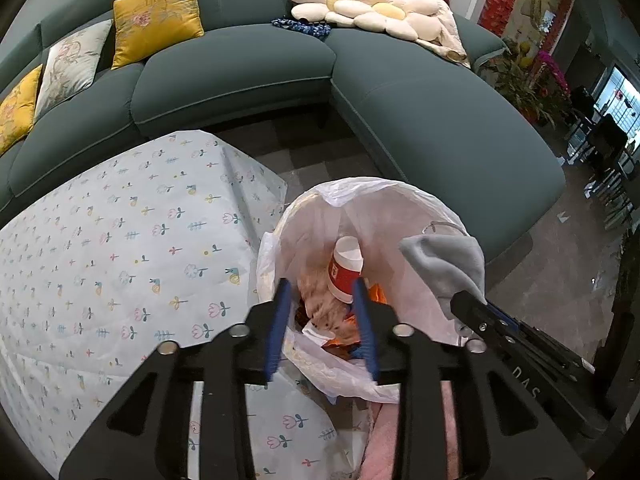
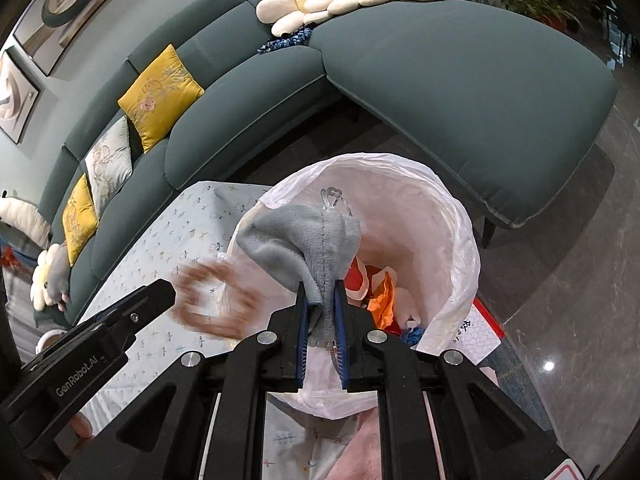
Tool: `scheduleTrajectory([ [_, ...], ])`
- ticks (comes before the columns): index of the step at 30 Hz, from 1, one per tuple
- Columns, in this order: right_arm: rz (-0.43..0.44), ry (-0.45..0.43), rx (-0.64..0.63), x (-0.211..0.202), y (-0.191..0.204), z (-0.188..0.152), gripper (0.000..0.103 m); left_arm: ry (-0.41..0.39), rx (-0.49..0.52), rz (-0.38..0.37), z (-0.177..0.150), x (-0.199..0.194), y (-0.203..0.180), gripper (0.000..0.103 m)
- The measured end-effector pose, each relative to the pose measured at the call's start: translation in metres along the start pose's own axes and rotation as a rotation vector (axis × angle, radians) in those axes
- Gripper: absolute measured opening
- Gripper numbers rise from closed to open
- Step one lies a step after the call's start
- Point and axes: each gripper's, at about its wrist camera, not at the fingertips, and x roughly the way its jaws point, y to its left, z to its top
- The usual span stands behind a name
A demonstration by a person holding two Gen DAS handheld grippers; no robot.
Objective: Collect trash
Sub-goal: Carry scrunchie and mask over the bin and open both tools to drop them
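The left tongs (image 1: 324, 320) hung released above the white-lined trash bin (image 1: 404, 200), which already held a red paper cup (image 1: 346, 270). Beside them, the right tongs (image 2: 322, 328) clenched a grey fleece cloth (image 2: 304, 244), not yet dropped.

"GenRobot.AI" is printed on the left gripper (image 2: 160, 292); "DAS" shows on the right gripper (image 1: 466, 300).

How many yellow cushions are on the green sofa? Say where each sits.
2. One yellow square cushion leans on the green sofa's backrest; the other sits further left, past a pale floral cushion. More may be hidden.
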Motion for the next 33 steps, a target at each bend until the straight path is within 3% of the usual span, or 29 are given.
scheduleTrajectory([
  [3, 0.003, 0.003, -0.004, 0.003, 0.003, 0.002, 0.012, -0.007, -0.004, 0.01, -0.001, -0.001, 0.002, 0.045],
  [13, 0.01, 0.01, -0.037, 0.003, 0.012, 0.002, 0.013, -0.014, -0.046, 0.034, -0.005, -0.006, 0.023, 0.046],
  [21, 0.007, 0.015, -0.06, 0.004, 0.025, 0.001, 0.021, -0.01, -0.066, 0.053, -0.01, -0.007, 0.036, 0.047],
  [24, 0.004, 0.013, -0.065, 0.005, 0.027, 0.002, 0.025, -0.021, -0.074, 0.067, -0.013, -0.011, 0.038, 0.055],
  [29, -0.001, -0.001, -0.07, 0.002, 0.031, 0.003, 0.035, -0.021, -0.079, 0.068, -0.014, -0.012, 0.042, 0.055],
  [33, -0.001, -0.003, -0.079, 0.0, 0.035, 0.004, 0.037, -0.025, -0.087, 0.07, -0.014, -0.015, 0.047, 0.056],
])
